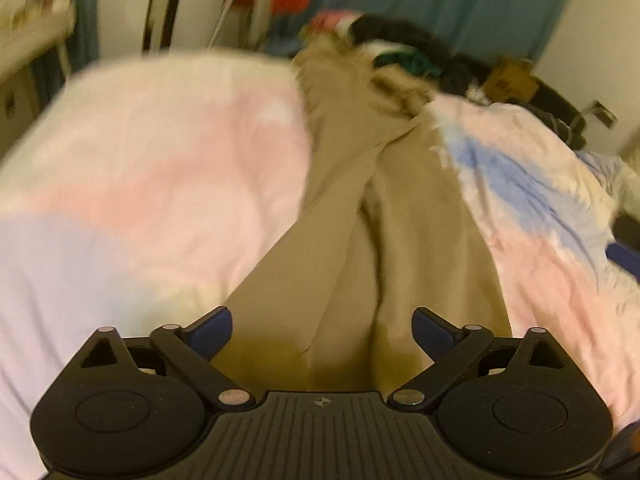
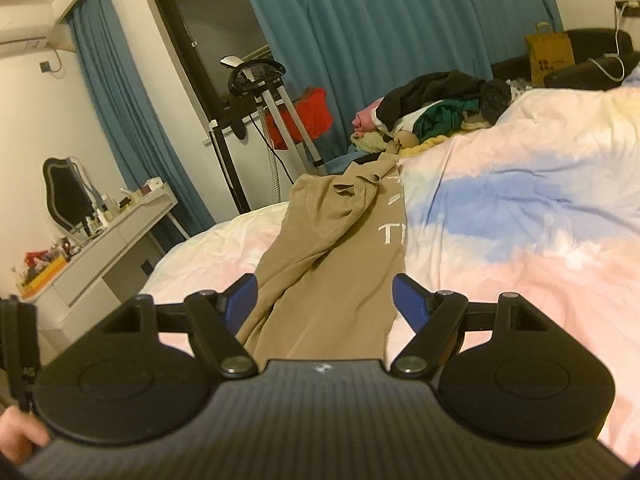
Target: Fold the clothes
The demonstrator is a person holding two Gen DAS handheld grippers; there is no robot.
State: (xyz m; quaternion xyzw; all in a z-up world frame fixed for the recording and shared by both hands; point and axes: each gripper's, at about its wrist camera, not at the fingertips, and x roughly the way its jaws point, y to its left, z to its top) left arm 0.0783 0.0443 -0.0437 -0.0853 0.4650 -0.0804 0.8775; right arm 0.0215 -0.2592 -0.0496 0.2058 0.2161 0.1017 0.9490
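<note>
Both hand-held grippers, left [image 1: 322, 330] and right [image 2: 324, 298], stand open, jaws straddling the tan garment's [image 2: 332, 248] near end without pinching it. Ahead of them it runs lengthwise away over the bed [image 2: 520, 208], toward the clothes pile [image 2: 436, 108]. Neither looks clearly nearer.

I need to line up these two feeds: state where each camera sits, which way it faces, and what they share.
Left wrist: on the left gripper, tilted down over the tan garment on the bedspread; its own blue fingertips show, open.
Right wrist: on the right gripper, looking along the bed towards the clothes pile and curtains; fingertips open, a hand at lower left.
Shared: garment, bedspread, pile, curtains.
</note>
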